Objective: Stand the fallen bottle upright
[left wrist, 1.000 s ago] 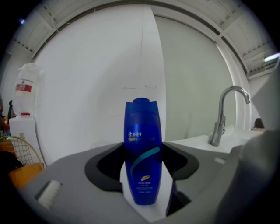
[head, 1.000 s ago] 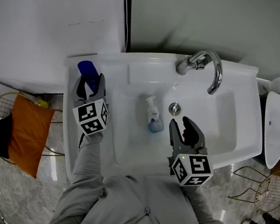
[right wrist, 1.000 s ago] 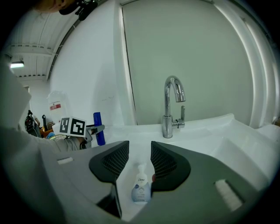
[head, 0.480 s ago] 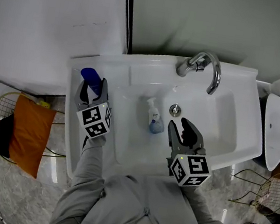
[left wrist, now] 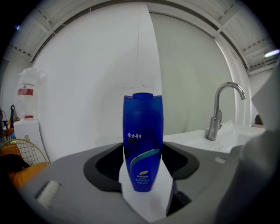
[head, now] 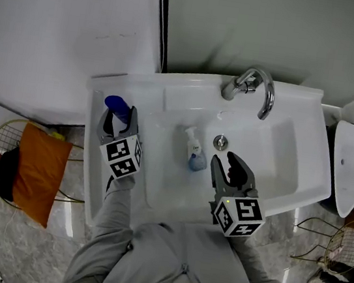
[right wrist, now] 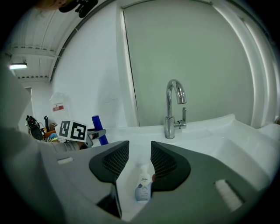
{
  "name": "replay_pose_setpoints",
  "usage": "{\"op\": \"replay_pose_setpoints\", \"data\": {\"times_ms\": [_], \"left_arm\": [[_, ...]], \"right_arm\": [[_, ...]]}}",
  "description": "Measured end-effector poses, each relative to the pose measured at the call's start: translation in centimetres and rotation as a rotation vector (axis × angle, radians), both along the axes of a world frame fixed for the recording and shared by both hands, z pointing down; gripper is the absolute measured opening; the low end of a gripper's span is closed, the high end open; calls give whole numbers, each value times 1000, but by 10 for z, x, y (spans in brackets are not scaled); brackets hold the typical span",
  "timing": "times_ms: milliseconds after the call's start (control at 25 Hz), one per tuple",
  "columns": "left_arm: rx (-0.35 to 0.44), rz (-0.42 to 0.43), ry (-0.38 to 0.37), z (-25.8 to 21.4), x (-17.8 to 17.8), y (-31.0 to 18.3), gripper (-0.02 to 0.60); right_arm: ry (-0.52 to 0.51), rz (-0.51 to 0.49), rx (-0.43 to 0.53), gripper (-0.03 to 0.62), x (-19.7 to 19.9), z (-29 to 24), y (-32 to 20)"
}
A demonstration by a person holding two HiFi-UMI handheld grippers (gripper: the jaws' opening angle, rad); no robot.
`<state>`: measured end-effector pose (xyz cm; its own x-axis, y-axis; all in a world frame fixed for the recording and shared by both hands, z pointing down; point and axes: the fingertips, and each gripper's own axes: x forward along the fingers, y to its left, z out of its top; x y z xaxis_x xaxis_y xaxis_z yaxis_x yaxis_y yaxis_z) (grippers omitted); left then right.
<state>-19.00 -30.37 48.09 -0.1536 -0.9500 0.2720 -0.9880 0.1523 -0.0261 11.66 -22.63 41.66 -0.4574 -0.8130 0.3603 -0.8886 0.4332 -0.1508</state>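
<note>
From my seat the white ceramic washbasin (head: 293,158) fills the middle of the head view, its near edge hidden under my grey sleeves (head: 111,227). Both forearms reach far over it, and the hands themselves are covered by the marker cubes. The curved chrome tap (head: 237,84) stands at the far rim. The left gripper (head: 120,117) points slightly downward over the left ledge, its jaws pinching the tall blue plastic bottle (left wrist: 142,140) on both sides. That bottle stands upright on the ledge, cap up. From above I see only its top, because the jaws cover the body. Its label print is too small for me to read. The right gripper (head: 225,159) hangs over the near part of the bowl, tilted a little down, its jaws drawn close together with nothing between them. Just beyond its tips a small white pump bottle with a blue base (head: 194,148) lies on its side in the bowl. In the right gripper view one jaw clips its edge. The round metal drain (head: 220,139) sits just right of the pump bottle.
</note>
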Motion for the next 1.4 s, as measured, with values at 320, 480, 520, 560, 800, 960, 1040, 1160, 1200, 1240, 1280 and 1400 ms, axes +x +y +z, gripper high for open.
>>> {"op": "replay_pose_setpoints", "data": {"times_ms": [320,480,520,560,800,960,1040,1160,1200,1240,1280,1400], "left_arm": [[-11,4,-10,2,-1,1,322],[5,16,-14,-4,0,2,352],[6,23,-20,-6,2,2,357],[7,29,-27,-8,3,3,361],[56,60,-76,-34,5,21,380],[103,63,-97,-60,-2,43,383],[116,75,-107,-71,-5,57,383],[134,92,-115,-85,-11,85,387],[137,95,-113,-89,-13,97,387],[137,98,-109,-92,-14,110,387],[135,99,-104,-94,-14,123,387],[125,95,-79,-97,-12,161,387]], "right_arm": [[-2,13,10,153,4,-4,4],[-5,12,12,153,3,-5,6],[-6,11,13,153,3,-5,6],[-7,9,13,153,3,-6,7],[8,-5,5,153,2,-3,11],[31,-25,-45,153,4,11,7],[44,-39,-75,153,3,21,4],[77,-72,-127,153,-2,38,0],[89,-86,-152,153,-4,46,-1],[103,-102,-178,153,-5,53,-1],[120,-118,-203,153,-7,61,-2],[184,-157,-245,153,-12,79,-5]]}}
